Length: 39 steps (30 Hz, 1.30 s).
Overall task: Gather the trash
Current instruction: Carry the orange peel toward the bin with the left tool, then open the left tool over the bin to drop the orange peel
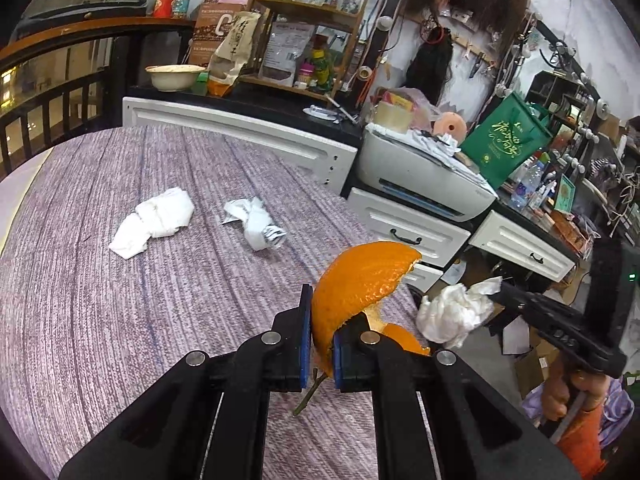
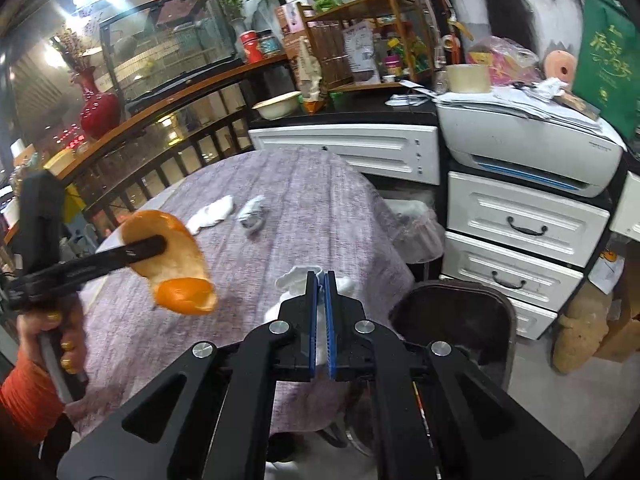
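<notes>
In the left wrist view, the left hand-held gripper [image 1: 321, 336] sits low in the centre of the frame, its blue pads clamped on a curved piece of orange peel [image 1: 356, 284] that rises above the fingertips, clear of the worktop [image 1: 120, 320]. A thin green stem pokes down from between the pads.

At the lower right of that same view the right hand-held gripper [image 1: 496, 300] comes in from the edge, pinching a crumpled white tissue [image 1: 452, 314] (it hangs just beside the peel, not touching it). From the right wrist view, the pads are nearly together with the tissue squeezed between them and bulging out past the tips.

Two more pieces of rubbish lie on the purple cloth-covered worktop in the middle left of the left wrist view: a wadded white napkin [image 1: 154, 222] and, near it to the right, a crumpled paper wrapper [image 1: 256, 222].

A dark bin [image 2: 460, 320] stands on the floor at the lower right of the right wrist view, beside the worktop's edge.
</notes>
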Available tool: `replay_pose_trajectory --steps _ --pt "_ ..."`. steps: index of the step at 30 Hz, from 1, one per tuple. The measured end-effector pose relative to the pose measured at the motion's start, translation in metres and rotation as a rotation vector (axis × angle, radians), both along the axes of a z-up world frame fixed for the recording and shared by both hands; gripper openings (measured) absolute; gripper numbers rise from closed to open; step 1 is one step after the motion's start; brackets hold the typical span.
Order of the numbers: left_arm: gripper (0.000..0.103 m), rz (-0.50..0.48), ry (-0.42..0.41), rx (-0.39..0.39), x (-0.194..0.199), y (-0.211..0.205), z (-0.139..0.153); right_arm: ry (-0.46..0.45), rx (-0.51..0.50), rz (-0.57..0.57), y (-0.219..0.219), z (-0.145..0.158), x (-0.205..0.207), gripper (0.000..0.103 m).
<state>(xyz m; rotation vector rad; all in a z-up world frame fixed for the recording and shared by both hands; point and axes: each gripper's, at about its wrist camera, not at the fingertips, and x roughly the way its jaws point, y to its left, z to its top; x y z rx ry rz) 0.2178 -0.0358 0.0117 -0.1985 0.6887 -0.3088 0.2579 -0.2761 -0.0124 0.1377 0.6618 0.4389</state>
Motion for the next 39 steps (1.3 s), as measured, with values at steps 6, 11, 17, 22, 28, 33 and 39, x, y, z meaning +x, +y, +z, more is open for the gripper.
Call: replay_pose_trajectory --steps 6,11,17,22,28,33,39 --pt "0.009 -0.072 -0.023 -0.005 -0.003 -0.031 0.009 0.032 -0.035 -0.107 -0.031 -0.021 0.008 0.005" --pt "0.009 -0.13 -0.024 -0.014 -0.001 -0.062 0.009 0.113 -0.053 -0.182 -0.055 -0.054 0.021 0.005" --pt "0.009 -0.177 -0.001 -0.009 0.003 -0.092 -0.002 0.221 -0.052 -0.239 -0.074 -0.108 0.038 0.005" --pt "0.009 -0.202 0.033 -0.003 0.007 -0.111 -0.015 0.345 -0.02 -0.305 -0.091 -0.156 0.05 0.05" --pt "0.009 -0.237 0.077 0.033 0.015 -0.14 -0.034 0.332 0.007 -0.407 -0.11 -0.165 0.021 0.061" --pt "0.009 -0.286 0.103 0.077 0.023 -0.171 -0.047 0.33 0.049 -0.464 -0.137 -0.164 -0.011 0.061" --pt "0.009 -0.324 0.138 0.134 0.029 -0.201 -0.068 0.257 0.033 -0.567 -0.167 -0.146 -0.042 0.073"
